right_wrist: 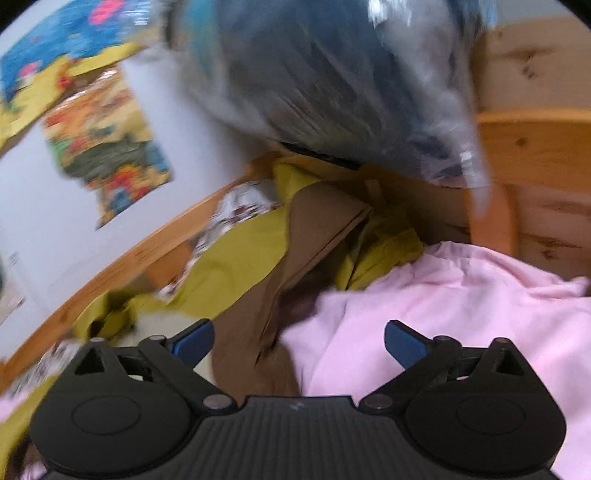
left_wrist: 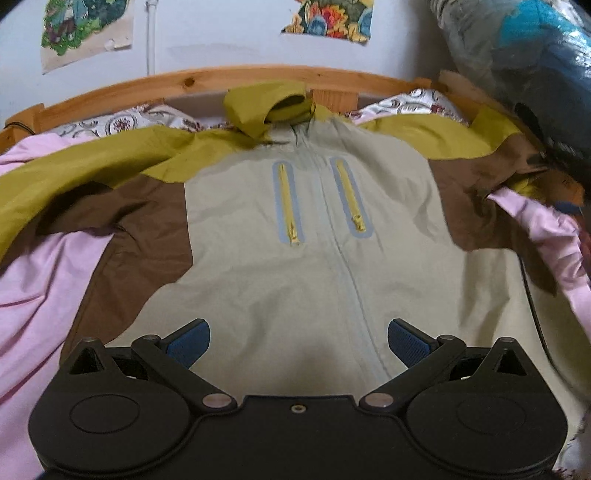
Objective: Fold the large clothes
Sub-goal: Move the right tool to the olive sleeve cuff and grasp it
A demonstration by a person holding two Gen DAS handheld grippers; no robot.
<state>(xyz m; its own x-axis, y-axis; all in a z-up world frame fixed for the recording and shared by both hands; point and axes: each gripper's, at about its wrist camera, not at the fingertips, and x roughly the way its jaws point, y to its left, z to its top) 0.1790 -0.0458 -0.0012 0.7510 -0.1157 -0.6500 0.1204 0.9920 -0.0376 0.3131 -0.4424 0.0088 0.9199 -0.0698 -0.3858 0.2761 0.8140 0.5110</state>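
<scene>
A large jacket [left_wrist: 258, 229] lies spread front-up on a pink sheet [left_wrist: 40, 295]. It is pale grey-green with brown side panels, olive shoulders and hood, and two yellow chest zips. My left gripper [left_wrist: 298, 343] is open and empty above the jacket's lower front, beside the centre zip. My right gripper [right_wrist: 299, 347] is open and empty over the jacket's right sleeve [right_wrist: 295, 251], a crumpled brown and olive fold at the edge of the pink sheet [right_wrist: 443, 302]. That view is motion-blurred.
A wooden bed frame [left_wrist: 221, 79] curves behind the jacket, with posters [left_wrist: 85, 33] on the wall above. A blue-grey plastic-wrapped bundle [right_wrist: 332, 81] hangs over the right sleeve and shows at the far right of the left wrist view [left_wrist: 535, 55]. A patterned cloth [left_wrist: 122, 123] lies by the hood.
</scene>
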